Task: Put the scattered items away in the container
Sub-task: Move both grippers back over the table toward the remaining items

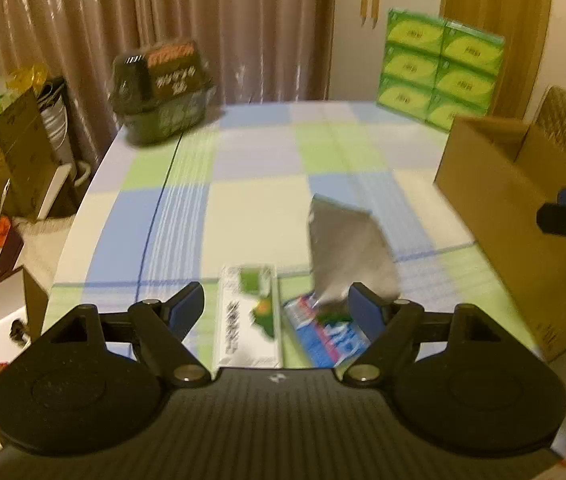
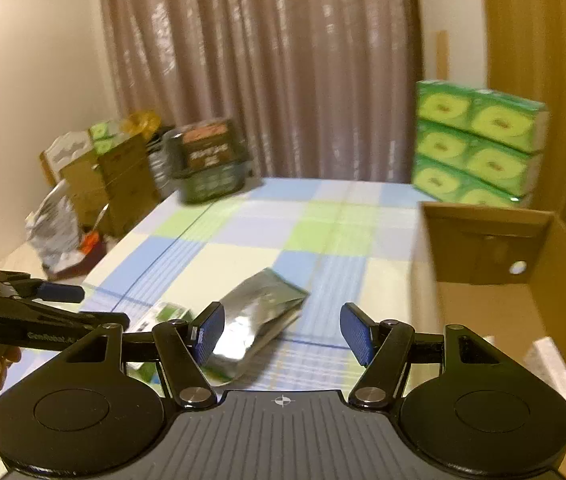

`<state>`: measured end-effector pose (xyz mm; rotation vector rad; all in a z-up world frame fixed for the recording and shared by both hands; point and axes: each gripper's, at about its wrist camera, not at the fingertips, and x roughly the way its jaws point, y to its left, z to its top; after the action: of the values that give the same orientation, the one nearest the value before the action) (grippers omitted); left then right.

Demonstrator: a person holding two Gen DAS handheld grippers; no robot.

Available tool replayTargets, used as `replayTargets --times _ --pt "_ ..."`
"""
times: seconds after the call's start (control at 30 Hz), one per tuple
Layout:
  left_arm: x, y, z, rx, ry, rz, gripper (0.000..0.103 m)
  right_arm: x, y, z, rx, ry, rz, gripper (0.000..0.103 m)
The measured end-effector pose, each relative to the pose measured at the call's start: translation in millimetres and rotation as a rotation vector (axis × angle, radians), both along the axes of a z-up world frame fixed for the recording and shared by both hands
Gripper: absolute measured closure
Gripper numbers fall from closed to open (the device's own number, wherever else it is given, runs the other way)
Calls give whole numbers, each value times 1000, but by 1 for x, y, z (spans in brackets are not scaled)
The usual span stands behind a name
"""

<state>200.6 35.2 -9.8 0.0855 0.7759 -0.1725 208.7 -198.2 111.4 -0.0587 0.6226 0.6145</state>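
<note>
On a table covered by a blue, green and cream checked cloth (image 1: 251, 216), a crumpled silver foil pouch (image 1: 347, 252) lies beside a white and green flat packet (image 1: 249, 312) and a blue and white packet (image 1: 323, 332). The left gripper (image 1: 279, 308) hangs over the packets with its jaws apart, grasping nothing. The right gripper (image 2: 282, 330) is likewise spread and empty, just above the pouch. The open brown cardboard box (image 2: 491, 308) stands at the right, with a white packet (image 2: 559, 376) inside.
</note>
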Motion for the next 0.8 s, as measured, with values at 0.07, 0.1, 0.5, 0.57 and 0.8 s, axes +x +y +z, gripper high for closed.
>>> replayTargets --times 0.07,0.1,0.5,0.57,0.8 --pt "-2 6 -6 11 16 -3 27 0 9 -7 1 30 20 41" --pt "-3 9 -7 16 21 -4 27 2 14 -12 2 57 36 41" --pt "20 18 -39 52 109 -43 26 20 48 -45 -91 137 103 40" --pt "22 16 -47 66 124 -57 26 25 50 -47 -92 143 96 40" --pt "30 8 -65 102 135 -79 30 32 60 -58 -102 181 111 40"
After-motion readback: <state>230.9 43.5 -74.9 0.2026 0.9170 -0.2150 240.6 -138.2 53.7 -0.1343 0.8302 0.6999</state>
